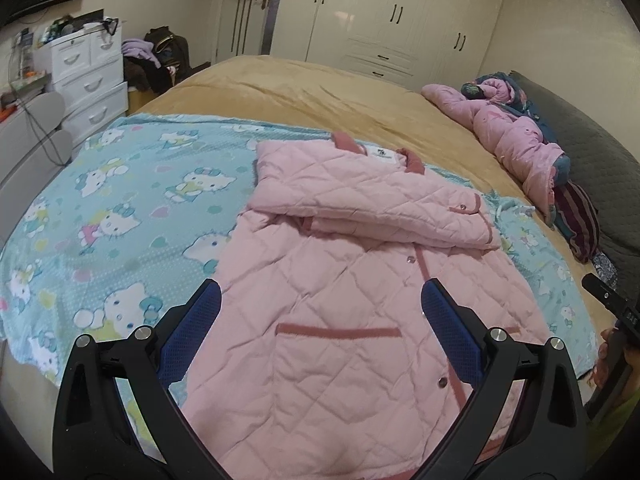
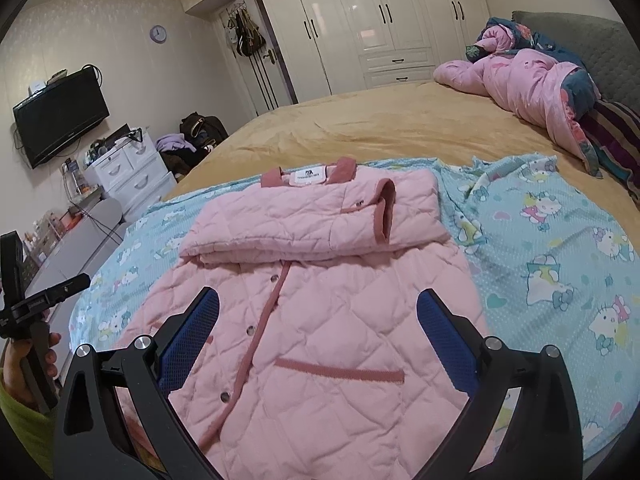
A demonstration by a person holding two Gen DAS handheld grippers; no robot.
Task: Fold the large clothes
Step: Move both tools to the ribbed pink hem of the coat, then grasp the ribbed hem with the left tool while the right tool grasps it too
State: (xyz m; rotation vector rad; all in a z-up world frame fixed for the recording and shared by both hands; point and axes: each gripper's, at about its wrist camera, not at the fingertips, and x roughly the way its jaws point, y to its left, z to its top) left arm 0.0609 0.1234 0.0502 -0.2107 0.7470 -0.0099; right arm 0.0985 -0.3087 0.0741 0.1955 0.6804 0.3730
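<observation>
One pink quilted jacket (image 1: 332,280), one cartoon-print sheet (image 1: 120,200), two spread hand-held grippers: left (image 1: 320,300), right (image 2: 318,306).

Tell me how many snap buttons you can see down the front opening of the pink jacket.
3 on the pink quilted jacket, along the front trim: one high below the folded sleeves, one midway, one low beside the pocket. More may hide under the sleeves or near the hem.

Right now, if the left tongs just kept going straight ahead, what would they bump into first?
Probably the pink quilted jacket. The left tongs are open and point right over its lower front, near the pocket trim. How far above the fabric they hover is hard to judge, so they might skim further up toward the folded sleeves.
</observation>
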